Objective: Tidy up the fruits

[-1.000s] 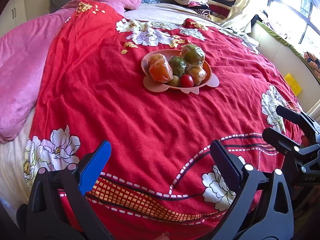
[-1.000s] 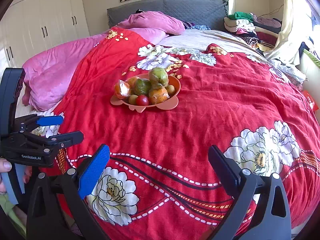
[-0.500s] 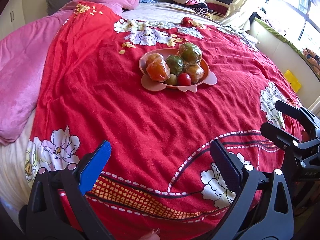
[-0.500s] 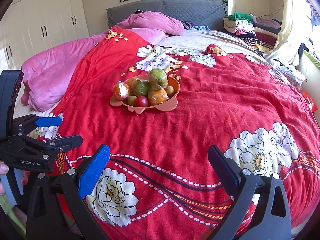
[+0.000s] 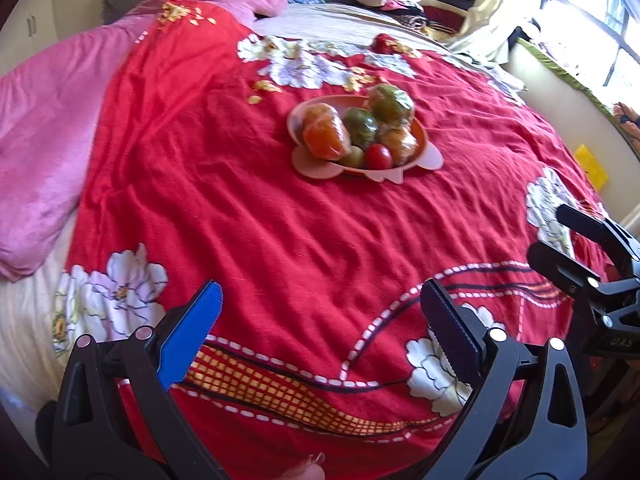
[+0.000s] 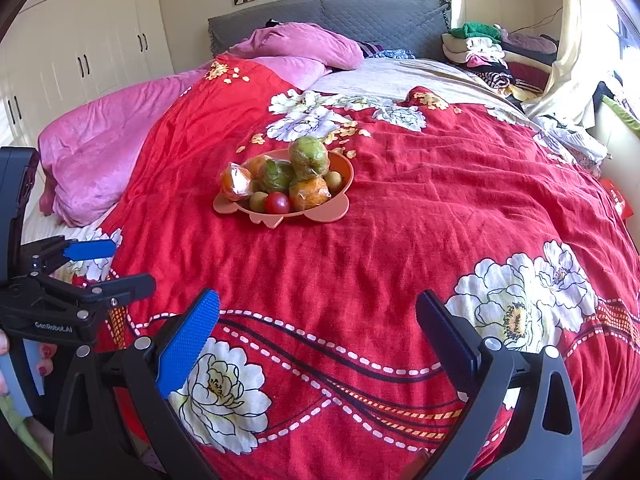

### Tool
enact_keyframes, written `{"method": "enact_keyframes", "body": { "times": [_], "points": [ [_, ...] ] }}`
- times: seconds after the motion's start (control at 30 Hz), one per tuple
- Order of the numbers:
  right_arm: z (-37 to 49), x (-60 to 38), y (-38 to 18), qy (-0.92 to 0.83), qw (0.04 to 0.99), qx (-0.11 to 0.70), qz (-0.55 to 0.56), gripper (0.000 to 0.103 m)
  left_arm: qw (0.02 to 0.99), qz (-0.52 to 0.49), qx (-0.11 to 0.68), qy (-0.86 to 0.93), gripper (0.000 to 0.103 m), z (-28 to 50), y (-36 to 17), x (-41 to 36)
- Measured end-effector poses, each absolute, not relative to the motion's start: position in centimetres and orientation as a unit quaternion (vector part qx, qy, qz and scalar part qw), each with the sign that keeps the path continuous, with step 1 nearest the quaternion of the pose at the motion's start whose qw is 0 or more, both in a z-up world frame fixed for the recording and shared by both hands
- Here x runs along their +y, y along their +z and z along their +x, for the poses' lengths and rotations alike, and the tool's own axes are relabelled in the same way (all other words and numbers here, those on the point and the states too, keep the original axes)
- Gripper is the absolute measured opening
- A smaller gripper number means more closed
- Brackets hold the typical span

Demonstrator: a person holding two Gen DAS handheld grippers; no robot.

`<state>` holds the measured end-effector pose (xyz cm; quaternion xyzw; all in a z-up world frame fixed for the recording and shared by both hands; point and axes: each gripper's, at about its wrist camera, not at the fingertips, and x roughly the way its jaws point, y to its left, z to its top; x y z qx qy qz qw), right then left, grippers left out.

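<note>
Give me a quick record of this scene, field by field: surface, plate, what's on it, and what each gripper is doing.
surface: bed with red floral blanket
plate: orange plate on the blanket, mid-bed
contents: wrapped orange fruits, wrapped green fruits, a red tomato, small greenish fruits, all heaped together
left gripper: open, empty, over the near blanket, short of the plate
right gripper: open, empty, over the near blanket, short of the plate
beside blanket: pink quilt on the left
far corner: folded clothes
</note>
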<state>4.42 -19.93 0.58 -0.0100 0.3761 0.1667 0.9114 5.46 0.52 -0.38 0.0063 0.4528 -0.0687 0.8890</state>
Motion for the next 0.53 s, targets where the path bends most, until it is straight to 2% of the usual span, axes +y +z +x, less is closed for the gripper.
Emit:
{"method": "enact_keyframes", "body": {
  "times": [0.17, 0.27, 0.4, 0.53],
  "points": [
    [5.4, -20.9, 0.3, 0.157, 0.911, 0.382, -0.009, 0.098, 0.891, -0.017, 0.451, -0.048, 0.093, 6.2, -0.5, 1.4],
    [7.5, -22.3, 0.0, 0.139, 0.914, 0.381, -0.007, 0.098, 0.905, -0.051, 0.420, -0.049, 0.093, 7.0, 0.0, 2.6],
    [13.3, -26.0, -0.9, 0.079, 0.919, 0.385, -0.012, 0.098, 0.903, -0.010, 0.428, 0.029, 0.093, 11.6, -1.3, 4.6],
    [20.4, -30.3, -3.3, 0.000, 0.912, 0.408, -0.034, 0.098, 0.897, -0.018, 0.430, 0.098, 0.093, 17.5, -3.8, 10.0]
  ]
}}
